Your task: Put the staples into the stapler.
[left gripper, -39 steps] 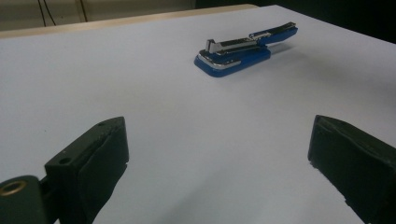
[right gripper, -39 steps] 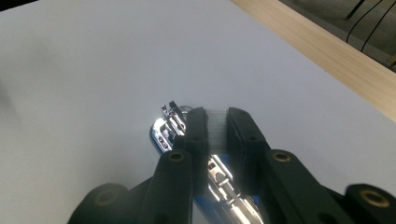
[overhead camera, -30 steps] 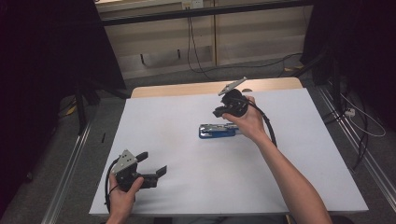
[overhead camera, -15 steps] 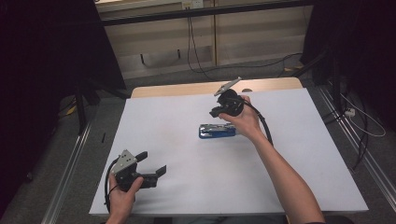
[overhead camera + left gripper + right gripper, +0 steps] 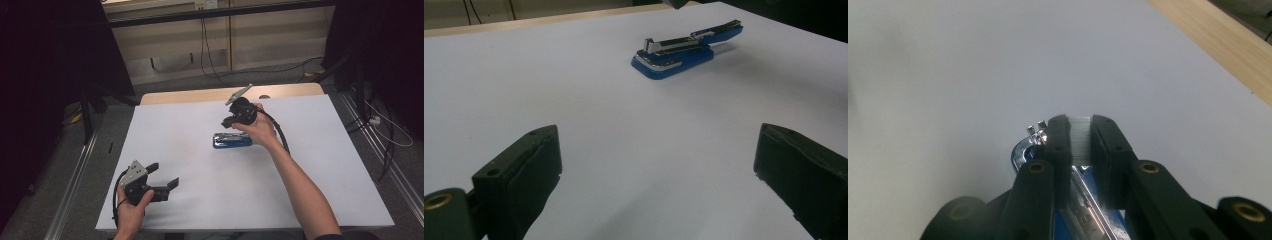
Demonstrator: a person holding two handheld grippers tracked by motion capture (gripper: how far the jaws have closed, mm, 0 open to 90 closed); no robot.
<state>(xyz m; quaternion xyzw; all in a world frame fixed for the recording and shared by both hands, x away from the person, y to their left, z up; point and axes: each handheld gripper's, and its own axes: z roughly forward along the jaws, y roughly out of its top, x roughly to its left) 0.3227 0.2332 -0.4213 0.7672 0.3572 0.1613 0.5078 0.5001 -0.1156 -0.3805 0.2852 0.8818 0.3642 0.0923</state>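
- While the right tongs [image 5: 1075, 131] pinch a pale strip of staples [image 5: 1081, 135] above the one blue stapler [image 5: 232, 140], the left tongs [image 5: 164, 176] gape wide and empty near the front left corner.
- Two tongs, one stapler, one strip.
- From the right gripper view, black jaws hide most of the stapler.
- Lying mid-surface [image 5: 200, 200], the stapler's long axis runs left-right, arm raised.

The left gripper [image 5: 161, 181] rests low at the near edge, jaws spread wide. The right gripper [image 5: 231, 121], at arm's length, has its jaws nearly closed on a thin strip.
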